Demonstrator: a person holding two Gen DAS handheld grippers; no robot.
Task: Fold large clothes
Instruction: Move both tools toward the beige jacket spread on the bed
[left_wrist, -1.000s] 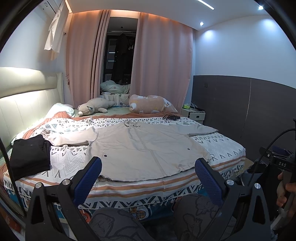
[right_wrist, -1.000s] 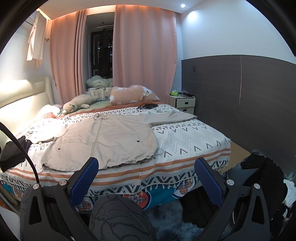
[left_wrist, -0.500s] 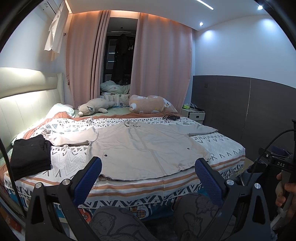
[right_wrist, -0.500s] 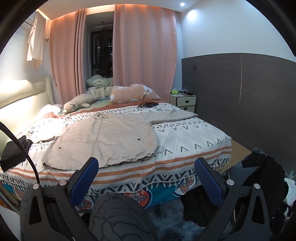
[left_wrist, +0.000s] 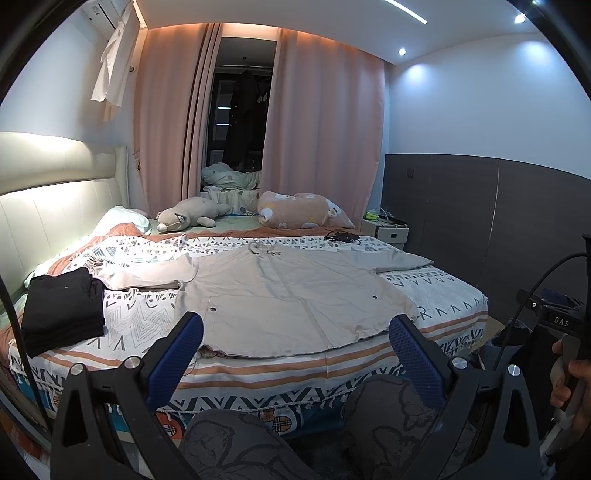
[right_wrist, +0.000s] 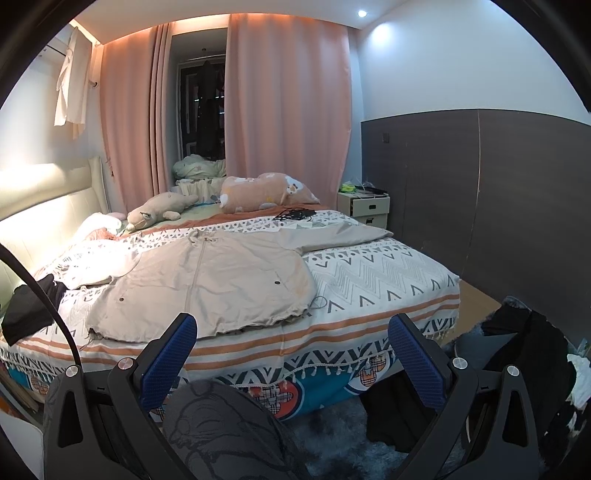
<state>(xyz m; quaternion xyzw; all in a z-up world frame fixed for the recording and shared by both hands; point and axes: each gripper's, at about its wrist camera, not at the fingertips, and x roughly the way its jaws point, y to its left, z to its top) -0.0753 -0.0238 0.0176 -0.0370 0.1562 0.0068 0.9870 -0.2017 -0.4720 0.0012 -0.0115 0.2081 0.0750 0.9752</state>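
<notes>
So over on the far left of the bed there's a stack of folded black clothes, sitting near the headboard side. Just right of that, the beige jacket is spread out flat across the patterned bedspread, front side up, zipper running down the middle. Its left sleeve lies out toward the black stack, and its right sleeve stretches off toward the far right edge of the mattress. The hem sits right along the near edge of the bed.

Behind it, by the pink curtains, there's a plush animal and a peach patterned pillow, and a small nightstand further right against the dark wall panel.

The left gripper hangs in front of the bed with its blue fingers spread wide, nothing between them, not touching the jacket. The right gripper is the same deal, fingers wide apart and empty, held off the near edge of the bed, with the jacket up and to its left. A dark pile of clothes sits on the floor at the far right.
</notes>
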